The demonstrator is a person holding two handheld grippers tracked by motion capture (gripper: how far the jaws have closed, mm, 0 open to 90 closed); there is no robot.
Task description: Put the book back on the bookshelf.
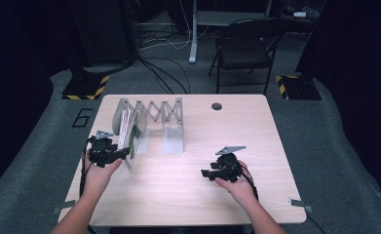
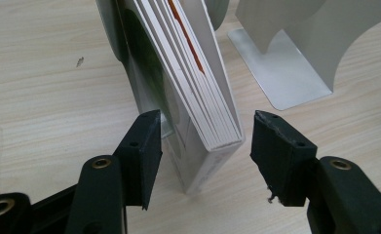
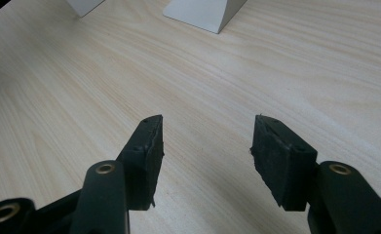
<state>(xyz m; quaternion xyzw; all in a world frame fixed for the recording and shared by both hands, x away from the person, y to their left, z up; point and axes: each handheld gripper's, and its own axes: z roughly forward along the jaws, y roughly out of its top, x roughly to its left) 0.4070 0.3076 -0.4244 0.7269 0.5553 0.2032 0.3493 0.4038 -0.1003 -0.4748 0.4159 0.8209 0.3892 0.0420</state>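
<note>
Your left gripper (image 2: 205,141) is standing spread around the book (image 2: 198,97), already upright in the rack (image 1: 151,117); your right gripper (image 3: 207,146) is waiting spread over the surface (image 3: 227,73).

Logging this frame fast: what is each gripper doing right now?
Left gripper: open, jaws either side of the book in the rack, not pressing it.
Right gripper: open, empty, above the table.

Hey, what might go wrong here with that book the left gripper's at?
The book leans tilted against the bookend rack, and the left gripper has its fingers open around the lower corner without pressing. Let go like this, the book may slide or tip flat. Pulling back carelessly, a finger could catch the cover and drag it off.
</note>
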